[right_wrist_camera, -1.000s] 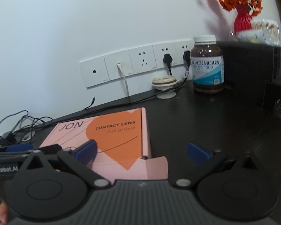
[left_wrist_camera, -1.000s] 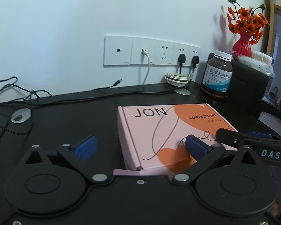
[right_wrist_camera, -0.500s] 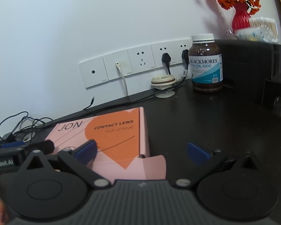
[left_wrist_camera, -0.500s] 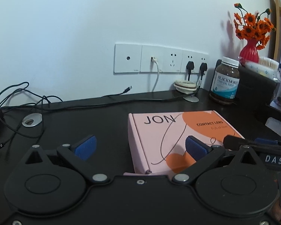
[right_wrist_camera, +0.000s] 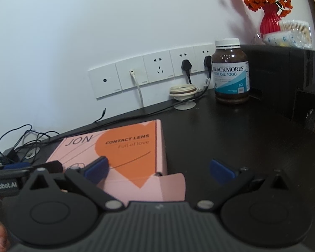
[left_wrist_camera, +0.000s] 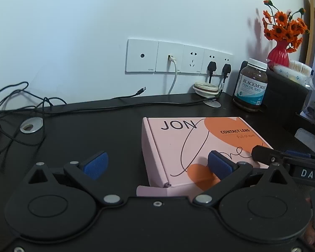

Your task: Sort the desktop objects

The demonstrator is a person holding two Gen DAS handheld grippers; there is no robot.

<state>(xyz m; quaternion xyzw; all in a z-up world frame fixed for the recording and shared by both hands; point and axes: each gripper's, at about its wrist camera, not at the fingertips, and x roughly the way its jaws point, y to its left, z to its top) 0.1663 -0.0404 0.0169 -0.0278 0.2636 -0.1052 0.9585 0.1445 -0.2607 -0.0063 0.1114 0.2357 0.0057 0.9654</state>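
A flat pink and orange contact lens box (left_wrist_camera: 199,138) lies on the black desk (left_wrist_camera: 94,130), with a pink flap sticking out at its near edge. My left gripper (left_wrist_camera: 157,164) is open and straddles the box's left edge, its right pad over the lid. The right gripper (right_wrist_camera: 159,170) is also open and straddles the box (right_wrist_camera: 126,147) at its right edge, with its left pad over the lid. Neither grips anything. Each gripper's tip shows in the other's view: the right gripper (left_wrist_camera: 283,157) and the left gripper (right_wrist_camera: 10,176).
A brown fish oil bottle (left_wrist_camera: 252,86) stands at the back right beside a black case (left_wrist_camera: 283,98), which carries a red vase of orange flowers (left_wrist_camera: 280,50). A cream round holder (left_wrist_camera: 206,88) sits under the wall sockets. Loose cables (left_wrist_camera: 21,109) lie at the back left.
Both grippers have drawn back a little from the wall, so the box and bottle look smaller. The jaws stay open and the box has not moved.
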